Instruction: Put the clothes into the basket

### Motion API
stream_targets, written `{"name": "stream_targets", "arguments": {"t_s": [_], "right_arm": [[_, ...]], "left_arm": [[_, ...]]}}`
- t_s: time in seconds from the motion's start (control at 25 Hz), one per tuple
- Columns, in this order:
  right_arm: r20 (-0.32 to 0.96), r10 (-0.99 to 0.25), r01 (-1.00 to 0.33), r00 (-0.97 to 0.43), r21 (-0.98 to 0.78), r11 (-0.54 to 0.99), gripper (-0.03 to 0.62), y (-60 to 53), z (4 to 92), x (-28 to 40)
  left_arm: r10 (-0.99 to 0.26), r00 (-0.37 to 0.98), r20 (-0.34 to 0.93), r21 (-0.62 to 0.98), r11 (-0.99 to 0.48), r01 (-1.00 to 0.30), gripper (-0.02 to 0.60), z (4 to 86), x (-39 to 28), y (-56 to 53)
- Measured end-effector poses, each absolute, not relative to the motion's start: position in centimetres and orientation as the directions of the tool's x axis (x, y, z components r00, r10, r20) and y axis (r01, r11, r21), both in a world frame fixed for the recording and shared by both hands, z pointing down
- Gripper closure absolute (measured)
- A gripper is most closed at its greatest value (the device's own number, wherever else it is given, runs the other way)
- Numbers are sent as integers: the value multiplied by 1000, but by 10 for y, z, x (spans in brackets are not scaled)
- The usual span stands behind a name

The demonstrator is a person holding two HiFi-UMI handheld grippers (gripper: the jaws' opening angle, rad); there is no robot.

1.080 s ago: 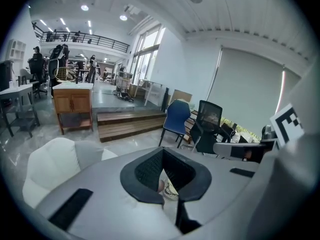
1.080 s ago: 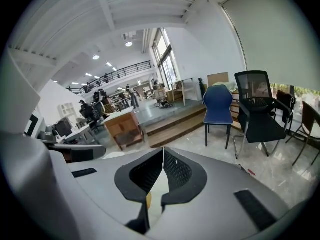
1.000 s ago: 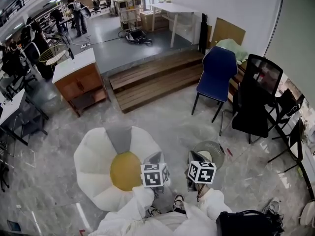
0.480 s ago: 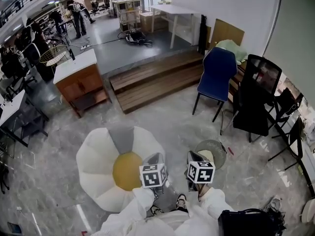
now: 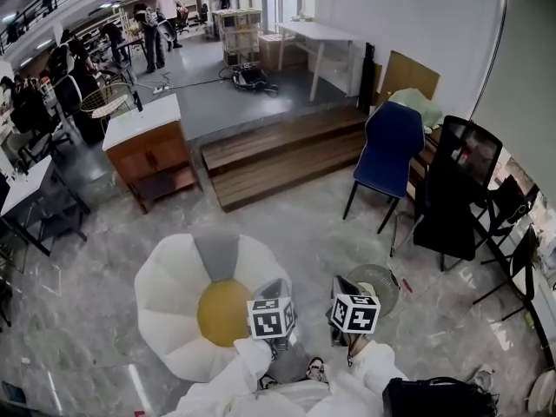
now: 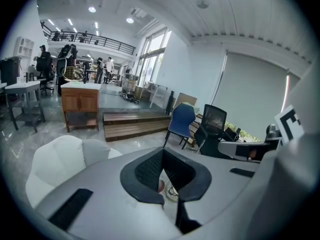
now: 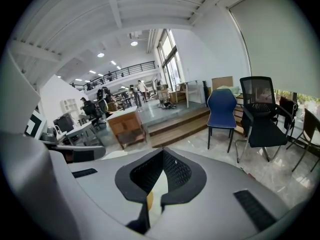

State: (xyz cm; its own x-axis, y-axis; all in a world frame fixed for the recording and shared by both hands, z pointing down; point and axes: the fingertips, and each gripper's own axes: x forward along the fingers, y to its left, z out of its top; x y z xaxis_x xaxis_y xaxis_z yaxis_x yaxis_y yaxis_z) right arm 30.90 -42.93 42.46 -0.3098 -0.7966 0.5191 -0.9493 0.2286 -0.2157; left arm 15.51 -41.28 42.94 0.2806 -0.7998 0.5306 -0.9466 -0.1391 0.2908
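My left gripper (image 5: 274, 288) and right gripper (image 5: 345, 288) hang side by side low in the head view, each with its marker cube towards me. Both sets of jaws meet at their tips with nothing between them, as the left gripper view (image 6: 162, 152) and the right gripper view (image 7: 163, 152) show. A round wire basket (image 5: 375, 281) stands on the floor just beyond the right gripper; a bit of it shows through the left jaws (image 6: 172, 192). A pale green cloth (image 5: 419, 102) lies behind the blue chair (image 5: 387, 154), far from both grippers.
A white flower-shaped seat (image 5: 165, 295) with a yellow centre sits left of the grippers. Wooden steps (image 5: 278, 155), a wooden cabinet (image 5: 152, 155) and a black office chair (image 5: 452, 207) stand around the marble floor. A black bag (image 5: 434, 398) lies at my right. People stand far back.
Both grippers stay where they were, shut. The head view has tipped a little, so the room sits slightly lower in the picture.
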Motion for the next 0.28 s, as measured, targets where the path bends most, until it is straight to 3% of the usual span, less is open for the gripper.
{"name": "stream_targets", "arguments": {"t_s": [0.28], "right_arm": [[521, -796, -949, -309, -220, 224, 571, -431, 425, 309]], "left_arm": [[-795, 283, 537, 292, -140, -946, 583, 432, 155, -414]]}}
